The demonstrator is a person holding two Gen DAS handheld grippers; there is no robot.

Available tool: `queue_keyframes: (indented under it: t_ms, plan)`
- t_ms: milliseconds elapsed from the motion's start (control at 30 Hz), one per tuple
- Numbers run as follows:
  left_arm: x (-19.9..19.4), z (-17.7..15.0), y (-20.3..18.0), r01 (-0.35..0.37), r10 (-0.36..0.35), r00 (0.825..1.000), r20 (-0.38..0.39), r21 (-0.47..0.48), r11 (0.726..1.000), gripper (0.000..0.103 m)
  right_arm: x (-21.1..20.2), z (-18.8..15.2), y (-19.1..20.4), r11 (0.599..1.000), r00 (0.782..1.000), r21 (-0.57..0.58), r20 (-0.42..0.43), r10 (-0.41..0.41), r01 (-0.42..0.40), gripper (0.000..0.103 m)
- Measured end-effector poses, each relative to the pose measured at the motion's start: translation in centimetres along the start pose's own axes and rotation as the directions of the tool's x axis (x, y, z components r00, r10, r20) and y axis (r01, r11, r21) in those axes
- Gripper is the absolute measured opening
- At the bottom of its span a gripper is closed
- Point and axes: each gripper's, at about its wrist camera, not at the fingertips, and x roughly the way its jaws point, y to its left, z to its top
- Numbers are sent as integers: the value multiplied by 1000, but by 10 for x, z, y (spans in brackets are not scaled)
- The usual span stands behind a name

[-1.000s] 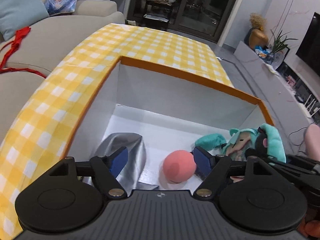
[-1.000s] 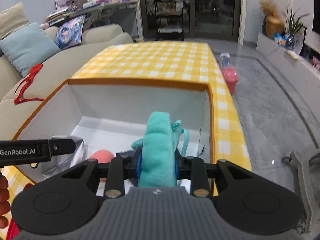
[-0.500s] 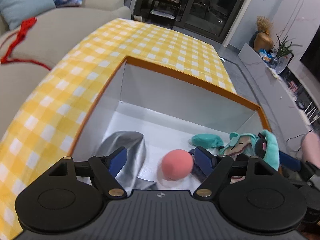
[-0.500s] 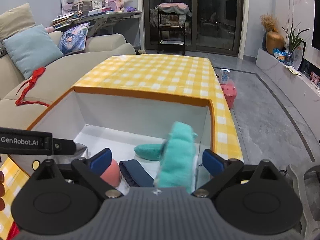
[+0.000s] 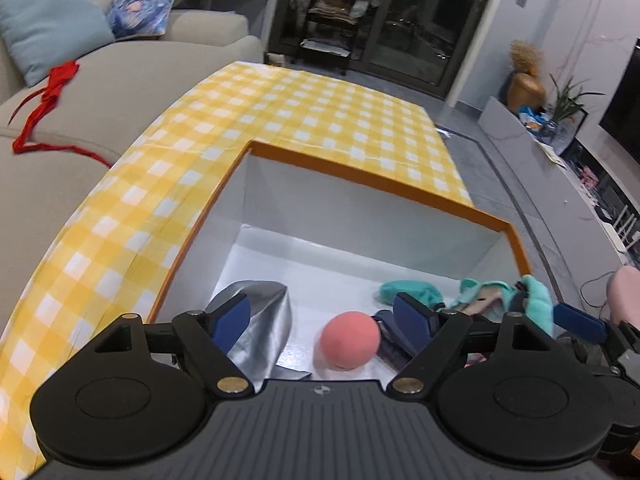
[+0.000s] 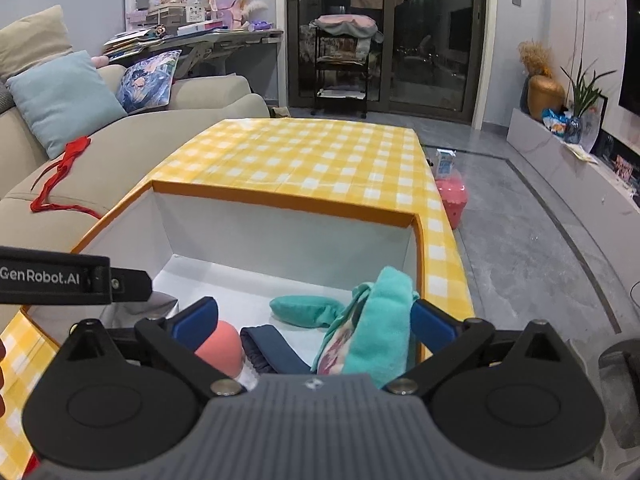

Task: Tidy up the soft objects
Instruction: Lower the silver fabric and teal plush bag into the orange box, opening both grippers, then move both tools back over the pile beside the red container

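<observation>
Now I hold both grippers over the box [image 6: 280,202], jaws apart: the right gripper [image 6: 314,322] frees the teal plush doll [image 6: 376,332] inside beside the pink ball [image 5: 351,340]; the left gripper [image 5: 324,320] hovers empty, presumably clearing room.

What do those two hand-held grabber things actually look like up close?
Both look alike. The left gripper and right gripper each have a ribbed dark grey body with a small logo, two round black discs, black linkage arms with brass-coloured pins, and blue pads on the fingers. The left gripper's side carries white "GenRobot.AI" lettering. No cables show.
</observation>
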Motion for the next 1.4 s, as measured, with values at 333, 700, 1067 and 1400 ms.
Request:
queue_keyframes:
  t_ms: [333, 700, 1067, 1400]
  plan:
    - [-27, -3, -11, 40, -40, 999, 27, 22, 999, 96, -27, 4, 7, 1000, 999, -2, 32, 8, -8, 100]
    - [-92, -12, -11, 93, -97, 993, 64, 63, 994, 96, -86, -5, 8, 999, 998, 25, 51, 36, -38, 100]
    - [-143, -68, 12, 148, -148, 989, 4, 3, 989, 96, -155, -56, 19, 999, 988, 30, 156, 25, -30, 100]
    - [-165, -135, 24, 166, -162, 985, -57, 89, 982, 96, -192, -122, 20, 997, 997, 36, 29, 73, -74, 100]
